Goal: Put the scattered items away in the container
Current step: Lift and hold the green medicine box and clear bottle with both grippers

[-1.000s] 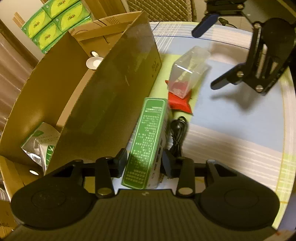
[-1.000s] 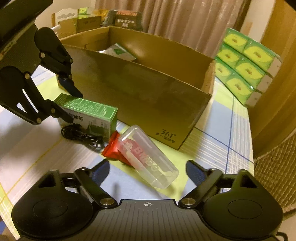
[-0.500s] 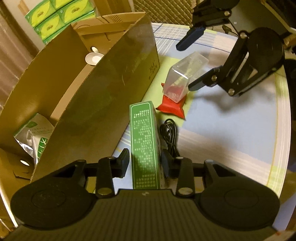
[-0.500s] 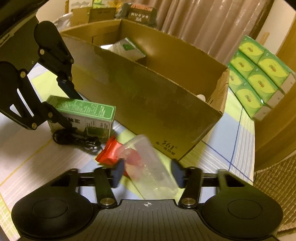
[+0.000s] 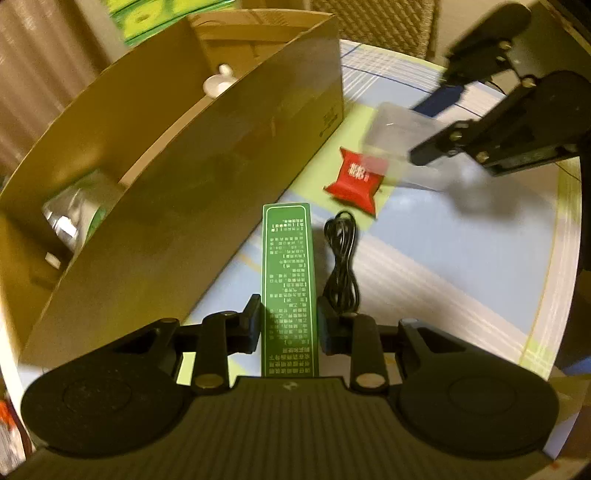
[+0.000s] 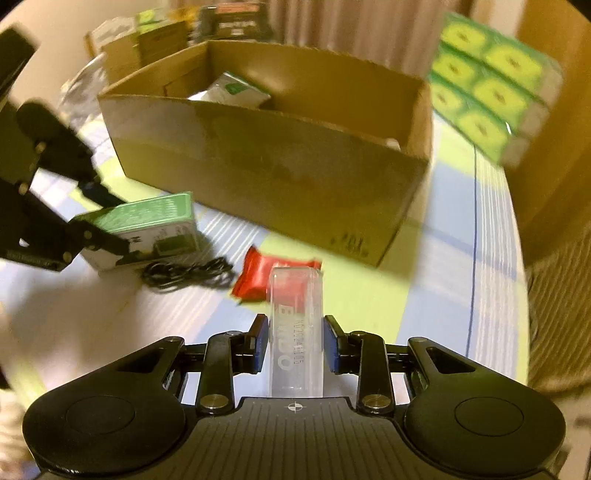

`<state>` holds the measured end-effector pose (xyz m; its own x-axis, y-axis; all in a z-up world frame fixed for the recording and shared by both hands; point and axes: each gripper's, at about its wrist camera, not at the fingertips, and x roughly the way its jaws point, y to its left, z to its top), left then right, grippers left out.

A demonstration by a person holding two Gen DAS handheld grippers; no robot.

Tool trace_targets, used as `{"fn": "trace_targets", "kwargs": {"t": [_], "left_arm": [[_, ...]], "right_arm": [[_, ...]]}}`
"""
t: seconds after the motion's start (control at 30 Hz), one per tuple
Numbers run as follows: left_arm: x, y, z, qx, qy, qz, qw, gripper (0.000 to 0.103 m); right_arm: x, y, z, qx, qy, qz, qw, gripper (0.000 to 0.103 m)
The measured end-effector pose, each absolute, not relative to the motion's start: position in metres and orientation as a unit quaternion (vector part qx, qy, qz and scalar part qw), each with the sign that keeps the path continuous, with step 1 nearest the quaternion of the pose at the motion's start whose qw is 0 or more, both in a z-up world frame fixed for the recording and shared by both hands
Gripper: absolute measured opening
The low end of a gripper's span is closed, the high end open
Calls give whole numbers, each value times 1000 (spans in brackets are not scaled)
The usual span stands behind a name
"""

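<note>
My left gripper (image 5: 288, 317) is closing its jaws on a tall green box (image 5: 290, 258) that stands on its narrow edge beside the cardboard box (image 5: 207, 206); both pads touch its sides. My right gripper (image 6: 295, 339) is closing on a clear plastic case (image 6: 295, 314), and its blue pads press the case's walls. A red packet (image 6: 258, 277) lies just beyond the case. A coiled black cable (image 5: 341, 266) rests right of the green box. In the right wrist view the left gripper (image 6: 110, 221) clasps the green box (image 6: 147, 218).
The open cardboard box (image 6: 277, 177) holds a green-and-white pouch (image 6: 229, 88) and a small white object (image 5: 219, 83). Stacked green tissue packs (image 6: 487, 88) stand at the far right. The checked tablecloth (image 5: 461, 266) spreads right of the cable. A woven chair back (image 5: 373, 26) stands behind the table.
The green box went from lying flat to standing on edge as the left jaws narrowed. The right jaws swung in from wide apart around the clear case, which lifted off the red packet and lined up with them.
</note>
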<state>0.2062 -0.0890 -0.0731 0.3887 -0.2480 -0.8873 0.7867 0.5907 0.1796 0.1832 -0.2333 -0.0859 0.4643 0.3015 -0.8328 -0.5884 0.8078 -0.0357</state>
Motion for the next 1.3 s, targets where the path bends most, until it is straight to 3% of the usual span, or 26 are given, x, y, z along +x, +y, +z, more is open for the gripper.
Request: {"fn": "trace_targets", "kwargs": {"t": [0.17,0.5,1.3], "left_arm": [[183,-67,-71,258,470,-308,786,25],[141,-42,-72,162,499,-272,807,25],[161,-60,-88,187,517,-280,787,27]], "right_arm": [[164,-240,-82,-88,489,244,833,29],[131,-220,-85,-119,498,240,825,29],[140,-224,-102,-121,515,237,815,34]]}}
